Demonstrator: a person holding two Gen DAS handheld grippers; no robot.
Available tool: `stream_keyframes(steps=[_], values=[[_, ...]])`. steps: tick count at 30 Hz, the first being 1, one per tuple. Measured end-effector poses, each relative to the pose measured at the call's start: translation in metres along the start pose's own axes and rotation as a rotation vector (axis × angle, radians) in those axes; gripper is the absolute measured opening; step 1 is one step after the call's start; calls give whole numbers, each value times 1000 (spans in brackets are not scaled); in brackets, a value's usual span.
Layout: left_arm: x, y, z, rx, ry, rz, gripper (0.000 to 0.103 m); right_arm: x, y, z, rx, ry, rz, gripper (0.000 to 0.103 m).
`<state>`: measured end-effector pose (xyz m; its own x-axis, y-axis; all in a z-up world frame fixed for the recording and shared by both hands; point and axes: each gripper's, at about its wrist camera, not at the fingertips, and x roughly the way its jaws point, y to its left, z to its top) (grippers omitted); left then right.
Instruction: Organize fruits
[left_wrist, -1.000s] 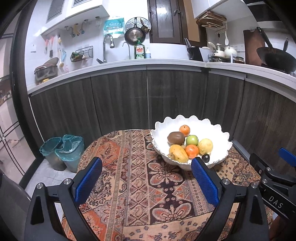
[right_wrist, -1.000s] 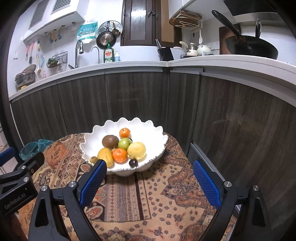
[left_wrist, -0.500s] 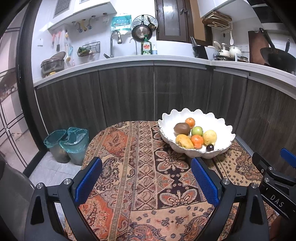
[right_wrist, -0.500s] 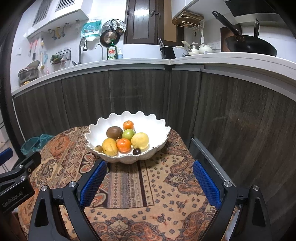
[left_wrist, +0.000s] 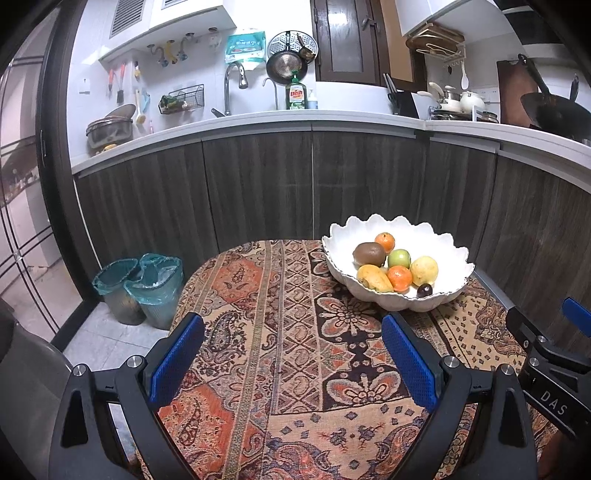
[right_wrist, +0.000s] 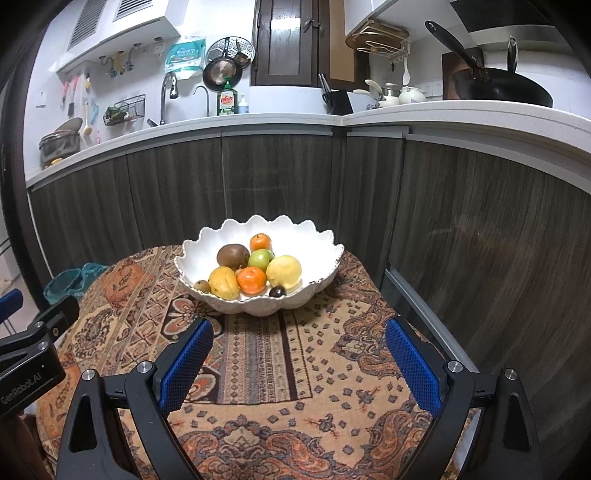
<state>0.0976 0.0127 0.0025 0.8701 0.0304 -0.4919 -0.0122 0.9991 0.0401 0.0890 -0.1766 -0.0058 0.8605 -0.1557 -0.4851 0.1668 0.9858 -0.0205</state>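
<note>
A white scalloped bowl (left_wrist: 443, 243) (right_wrist: 314, 240) stands at the far side of a round table with a patterned cloth (left_wrist: 288, 350) (right_wrist: 266, 350). It holds several fruits: a brown kiwi (left_wrist: 368, 254) (right_wrist: 232, 256), two oranges, a green apple (right_wrist: 260, 259), a yellow lemon (left_wrist: 424, 270) (right_wrist: 283, 271), a yellow mango (right_wrist: 223, 282) and a small dark fruit (right_wrist: 277, 291). My left gripper (left_wrist: 291, 354) is open and empty, above the cloth, short of the bowl. My right gripper (right_wrist: 299, 354) is open and empty, in front of the bowl.
Dark cabinet fronts (left_wrist: 258, 184) under a white counter curve behind the table. Two bins with teal liners (left_wrist: 147, 284) stand on the floor at the left. A metal rail (right_wrist: 417, 299) runs by the table's right edge.
Both grippers have drawn back from the bowl, which now looks smaller and farther. More cloth shows in front. Both stay open and empty.
</note>
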Motion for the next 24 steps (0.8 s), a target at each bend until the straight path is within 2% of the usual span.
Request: stream_keyframes(steps=[24], values=[[1, -3, -2, 12, 6, -6, 98, 1, -4, 1, 13, -2, -11, 95]])
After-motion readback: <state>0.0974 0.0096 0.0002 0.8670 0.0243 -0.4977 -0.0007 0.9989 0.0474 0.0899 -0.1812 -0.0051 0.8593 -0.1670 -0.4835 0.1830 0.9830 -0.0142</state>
